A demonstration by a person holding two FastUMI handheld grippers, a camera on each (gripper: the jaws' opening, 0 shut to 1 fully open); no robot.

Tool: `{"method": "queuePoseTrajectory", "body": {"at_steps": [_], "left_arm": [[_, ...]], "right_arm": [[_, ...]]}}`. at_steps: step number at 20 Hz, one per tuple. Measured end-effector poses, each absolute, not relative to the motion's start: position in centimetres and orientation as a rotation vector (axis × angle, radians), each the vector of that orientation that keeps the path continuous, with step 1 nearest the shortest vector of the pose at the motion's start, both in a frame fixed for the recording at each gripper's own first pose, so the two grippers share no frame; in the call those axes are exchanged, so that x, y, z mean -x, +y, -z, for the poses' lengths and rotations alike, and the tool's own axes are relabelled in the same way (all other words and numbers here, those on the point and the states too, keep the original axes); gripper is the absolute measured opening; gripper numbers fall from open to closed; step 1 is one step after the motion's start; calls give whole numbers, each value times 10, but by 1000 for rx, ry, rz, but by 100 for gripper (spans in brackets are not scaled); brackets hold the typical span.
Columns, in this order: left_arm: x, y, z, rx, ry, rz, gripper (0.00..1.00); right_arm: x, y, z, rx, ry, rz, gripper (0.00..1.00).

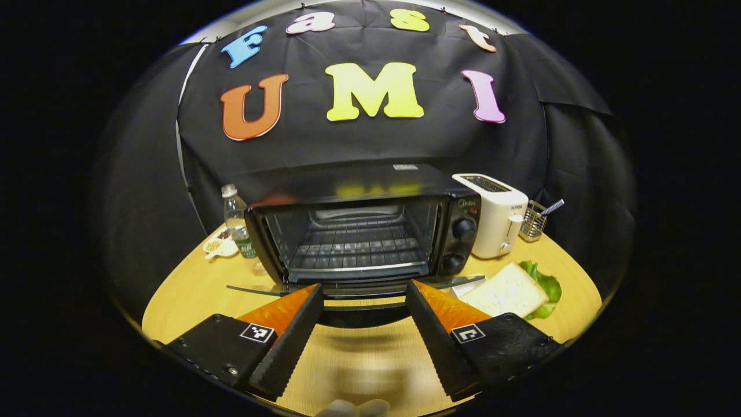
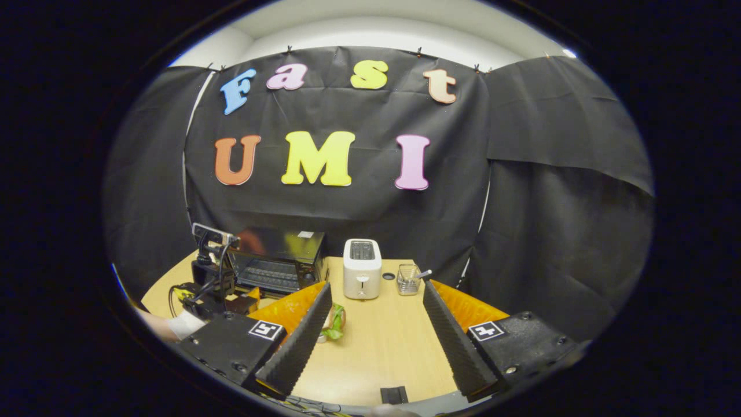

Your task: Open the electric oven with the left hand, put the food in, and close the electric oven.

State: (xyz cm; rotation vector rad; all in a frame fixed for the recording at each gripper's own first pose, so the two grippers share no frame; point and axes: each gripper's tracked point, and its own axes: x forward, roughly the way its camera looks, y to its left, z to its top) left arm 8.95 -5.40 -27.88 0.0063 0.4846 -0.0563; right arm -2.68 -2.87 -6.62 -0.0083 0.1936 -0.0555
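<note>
Sitting at the centre of the left gripper view, the oven (image 1: 370, 237) is standing with its door (image 1: 353, 288) dropped flat toward the camera, the rack (image 1: 356, 249) inside showing bare. The left tool (image 1: 363, 289) is hanging spread wide at the bottom of that frame, its fingers apart on either side of the door's front edge and gripping nothing; whether they are touching the door cannot be told. At the lower right of the frame the sandwich (image 1: 509, 291), bread over green lettuce, is lying on the tabletop (image 1: 191, 289) just right of the door. A toaster (image 1: 495, 214) is standing right beside the oven's knob panel, with a wire basket (image 1: 532, 221) further right. At the left of the oven a bottle (image 1: 236, 220) and a small dish (image 1: 219, 247) are sitting near the tabletop's edge. In the right gripper view the right tool (image 2: 376, 289) is likewise hanging wide open and empty over the tabletop at the bottom centre, with the sandwich showing partly behind its left finger, and the oven lying at the middle left behind the other tool and the hand (image 2: 173, 324) holding it.
</note>
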Motion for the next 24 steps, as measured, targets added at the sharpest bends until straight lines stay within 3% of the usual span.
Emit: {"method": "queuePoseTrajectory", "body": {"at_steps": [1,2,3,4,5,8,9,11,12,15,18,19,20,21,24], "left_arm": [[-80,-54,290,-9,517,60,96],[-72,-54,301,-5,548,61,96],[-66,-55,311,2,580,63,95],[-60,-55,322,1,609,64,95],[-57,-56,331,-8,628,68,95],[-51,-55,354,-30,681,77,94],[-49,-56,363,-32,702,80,94],[-46,-56,376,-21,750,77,100],[-46,-57,375,-21,747,77,96],[-45,-57,371,-32,719,91,96],[-25,-64,364,64,729,145,100],[-18,-62,357,100,718,150,95],[-9,-59,349,131,707,151,96],[1,-54,337,153,686,151,96],[21,-27,292,194,599,114,94]], "right_arm": [[29,-29,68,6,198,58,96],[33,-28,71,7,203,60,100],[36,-29,72,13,204,60,96],[39,-32,75,19,208,68,100],[43,-37,76,25,212,82,96],[52,-47,81,25,227,116,100],[55,-49,83,25,235,126,95],[61,-52,87,33,244,143,100],[63,-53,89,35,247,148,100],[65,-53,99,23,265,151,96],[55,-47,119,1,287,126,100],[50,-46,131,-2,306,116,100],[46,-44,145,-14,328,100,96],[40,-40,161,-36,349,81,100],[13,-24,209,-110,409,-2,96]]}}
